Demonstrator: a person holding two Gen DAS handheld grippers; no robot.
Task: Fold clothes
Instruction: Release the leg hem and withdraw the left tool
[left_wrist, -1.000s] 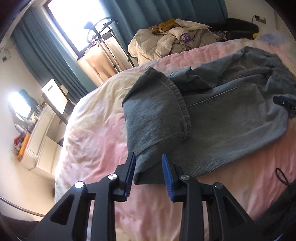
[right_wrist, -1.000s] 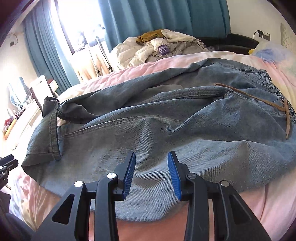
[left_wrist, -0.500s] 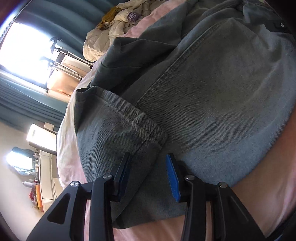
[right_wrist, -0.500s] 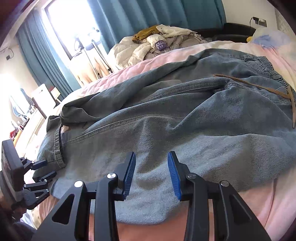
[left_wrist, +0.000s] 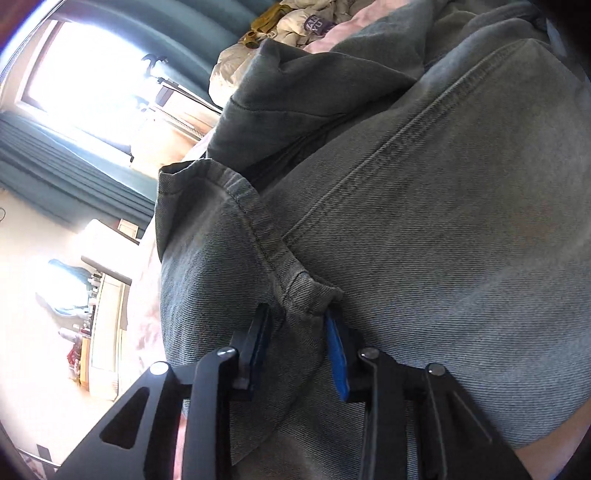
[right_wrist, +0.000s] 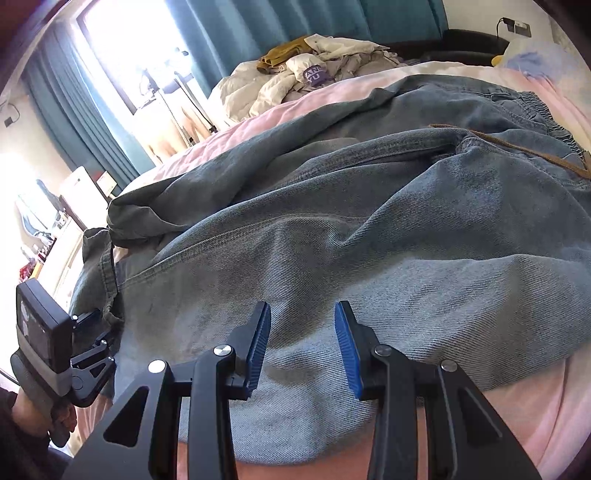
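Our left gripper (left_wrist: 297, 332) sits with its jaws apart, straddling the hemmed cuff (left_wrist: 295, 291) of the jeans (right_wrist: 369, 251); the denim bunches up between the two blue pads (left_wrist: 338, 354), but the pads have not closed on it. In the right wrist view we see this same left gripper (right_wrist: 99, 332) low at the left edge, pressed against the cuff end of the leg, with a hand (right_wrist: 33, 413) around its grip.

Our right gripper (right_wrist: 301, 339) also has its jaws spread wide, hovering just over the near leg of the jeans with nothing between its fingers; we cannot tell whether the tips touch the fabric.

The jeans lie spread across a pink bedspread (right_wrist: 535, 417), cuff end to our left, elastic waistband (right_wrist: 546, 114) to our far right, with a brown drawstring (right_wrist: 517, 147) trailing over the waist. The far leg is crumpled and folded over itself behind the near one.

Beyond the jeans, at the far side of the bed, sits a heap of pale clothes (right_wrist: 306, 81) with a mustard piece on top. Teal curtains (right_wrist: 295, 29) frame a bright window (left_wrist: 85, 81) behind
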